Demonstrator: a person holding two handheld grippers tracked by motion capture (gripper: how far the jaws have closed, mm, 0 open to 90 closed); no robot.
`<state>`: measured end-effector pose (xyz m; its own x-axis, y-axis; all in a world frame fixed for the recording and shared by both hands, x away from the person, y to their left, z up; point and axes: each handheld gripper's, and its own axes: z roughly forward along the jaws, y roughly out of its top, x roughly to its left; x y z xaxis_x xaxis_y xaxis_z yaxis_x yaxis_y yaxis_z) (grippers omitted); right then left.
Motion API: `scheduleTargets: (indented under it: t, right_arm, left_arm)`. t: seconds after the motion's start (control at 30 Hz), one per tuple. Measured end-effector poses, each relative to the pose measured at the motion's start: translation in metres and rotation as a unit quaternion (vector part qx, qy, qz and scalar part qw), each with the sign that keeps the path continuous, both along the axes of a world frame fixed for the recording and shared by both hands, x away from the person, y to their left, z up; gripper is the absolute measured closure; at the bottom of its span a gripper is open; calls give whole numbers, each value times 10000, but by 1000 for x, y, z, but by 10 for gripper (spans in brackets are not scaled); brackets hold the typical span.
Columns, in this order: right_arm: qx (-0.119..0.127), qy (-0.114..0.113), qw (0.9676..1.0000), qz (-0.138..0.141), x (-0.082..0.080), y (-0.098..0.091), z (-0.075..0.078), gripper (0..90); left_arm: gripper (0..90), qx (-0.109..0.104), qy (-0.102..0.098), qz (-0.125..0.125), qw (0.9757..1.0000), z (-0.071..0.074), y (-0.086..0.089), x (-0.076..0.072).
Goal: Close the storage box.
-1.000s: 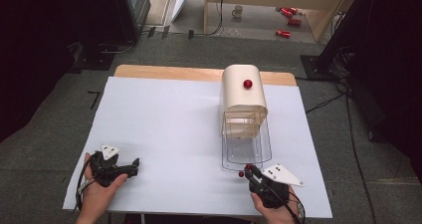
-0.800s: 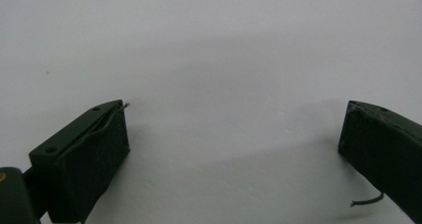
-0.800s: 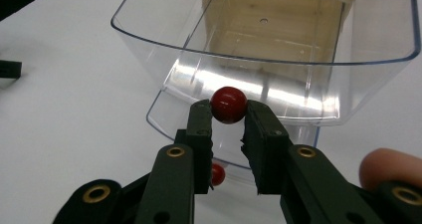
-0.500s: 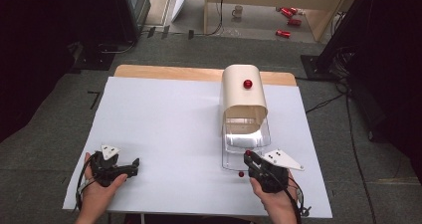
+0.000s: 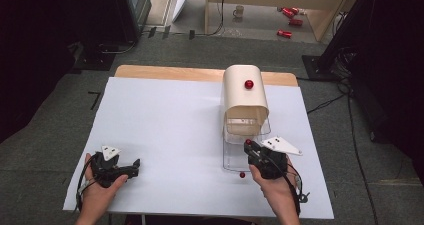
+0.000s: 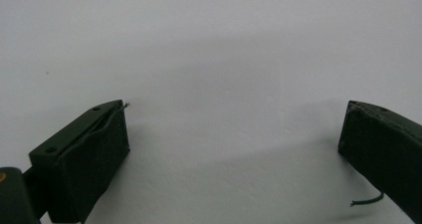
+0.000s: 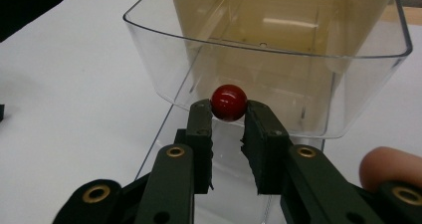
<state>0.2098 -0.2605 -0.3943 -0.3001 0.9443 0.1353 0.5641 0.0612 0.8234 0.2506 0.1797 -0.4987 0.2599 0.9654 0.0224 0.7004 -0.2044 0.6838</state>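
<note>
A cream box (image 5: pixel 245 102) with a red knob on its top (image 5: pixel 248 84) stands right of the table's middle. A clear plastic drawer (image 5: pixel 241 135) (image 7: pixel 298 99) sticks out of its near side. My right gripper (image 5: pixel 248 145) (image 7: pixel 229 115) is shut on the drawer's small red knob (image 7: pixel 229 102). Under the drawer a clear flat panel (image 5: pixel 232 162) lies on the table, with a second red ball (image 5: pixel 242 174) at its near edge. My left gripper (image 5: pixel 131 166) (image 6: pixel 234 144) rests at the table's near left, open, jaws wide apart over bare white surface.
A white sheet (image 5: pixel 165 120) covers the table, with a strip of wood (image 5: pixel 170 73) showing at the far edge. Cables (image 5: pixel 345 92) run over the floor to the right. A mug (image 5: pixel 239 11) and red cans (image 5: pixel 290 12) lie on the floor far behind.
My right gripper has moved away from me towards the box with the drawer's knob, and the drawer has slid farther in. The left gripper has stayed still.
</note>
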Motion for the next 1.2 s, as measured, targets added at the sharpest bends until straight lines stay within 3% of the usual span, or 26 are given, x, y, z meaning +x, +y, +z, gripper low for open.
scheduleTargets:
  t: [0.63,1.2]
  right_arm:
    - [36,18,9999,-162,35,3,0,748]
    - [77,-11,9996,-257,49,4,-1,746]
  left_arm:
    - [0,-3,-2,-2,10000,0,0,0]
    - [0,-7,-1,-6,10000,0,0,0]
